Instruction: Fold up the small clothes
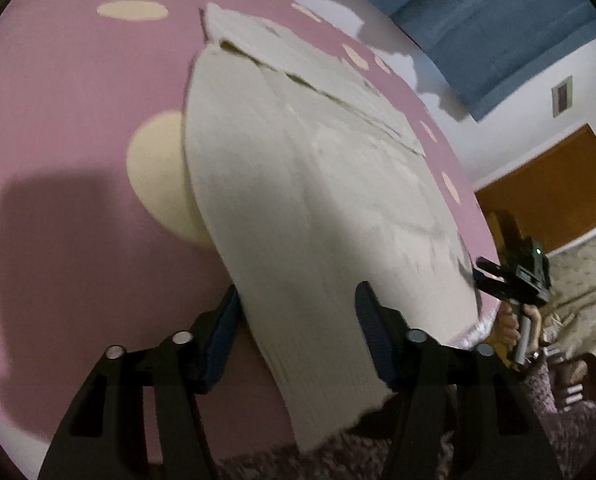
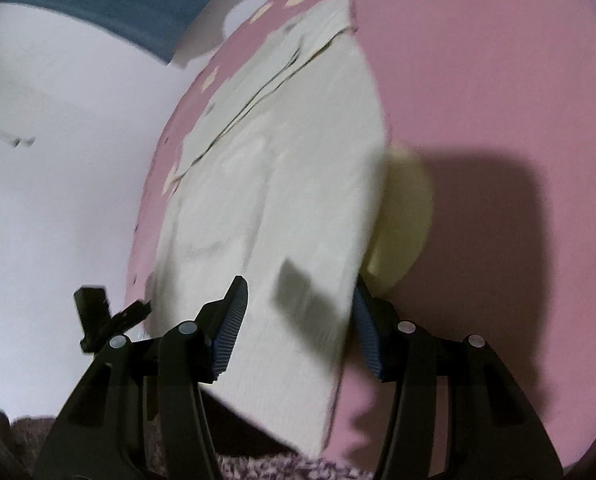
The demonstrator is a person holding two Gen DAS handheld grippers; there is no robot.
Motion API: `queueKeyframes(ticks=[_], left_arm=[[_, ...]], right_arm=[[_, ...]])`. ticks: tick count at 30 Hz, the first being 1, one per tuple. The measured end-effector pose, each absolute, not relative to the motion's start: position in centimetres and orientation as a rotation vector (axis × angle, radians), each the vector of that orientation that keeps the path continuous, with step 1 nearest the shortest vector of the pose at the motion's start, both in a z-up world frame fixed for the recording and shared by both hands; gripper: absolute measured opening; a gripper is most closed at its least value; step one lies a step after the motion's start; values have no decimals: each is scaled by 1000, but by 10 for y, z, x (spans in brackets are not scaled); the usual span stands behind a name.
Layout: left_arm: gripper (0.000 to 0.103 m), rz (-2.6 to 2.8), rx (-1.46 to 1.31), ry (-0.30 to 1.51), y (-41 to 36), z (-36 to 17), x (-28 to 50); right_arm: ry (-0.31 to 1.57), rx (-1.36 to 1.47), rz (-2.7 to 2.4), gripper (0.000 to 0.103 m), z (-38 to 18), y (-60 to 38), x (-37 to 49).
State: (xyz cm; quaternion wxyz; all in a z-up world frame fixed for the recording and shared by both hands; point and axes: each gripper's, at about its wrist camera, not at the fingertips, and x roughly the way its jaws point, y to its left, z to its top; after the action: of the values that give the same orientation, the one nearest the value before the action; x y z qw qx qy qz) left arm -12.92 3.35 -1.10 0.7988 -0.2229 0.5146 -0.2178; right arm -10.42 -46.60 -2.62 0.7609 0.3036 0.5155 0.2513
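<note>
Two tools, left tool (image 1: pixel 298 336) and right tool (image 2: pixel 298 328), spread apart astride cream ribbed knit garment (image 1: pixel 298 184) hem on pink spotted worktop (image 1: pixel 77 120); corner grasp judged prepared for fold.

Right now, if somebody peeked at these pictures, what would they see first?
First, a big cream-coloured garment spread over the pink mat with pale yellow spots, filling the middle of both views. Next, the two open black grippers at the bottom, the left gripper and the right gripper, each straddling the garment's near edge. Behind the mat are a white wall and a blue ceiling.
</note>
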Motion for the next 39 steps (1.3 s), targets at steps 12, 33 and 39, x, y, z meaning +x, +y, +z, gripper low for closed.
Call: queueKeyframes(ticks=[12,33,39], left_arm=[[29,-517,-524,1153,22,-21,-147],[5,-459,-607,921,44,23,-53],[5,-385,-613,953,50,-11,13]], right_arm=[[1194,594,680,44,-26,-437,-138],[985,710,716,5,22,-430,-18],[1043,870,639,5,-21,-433,63]])
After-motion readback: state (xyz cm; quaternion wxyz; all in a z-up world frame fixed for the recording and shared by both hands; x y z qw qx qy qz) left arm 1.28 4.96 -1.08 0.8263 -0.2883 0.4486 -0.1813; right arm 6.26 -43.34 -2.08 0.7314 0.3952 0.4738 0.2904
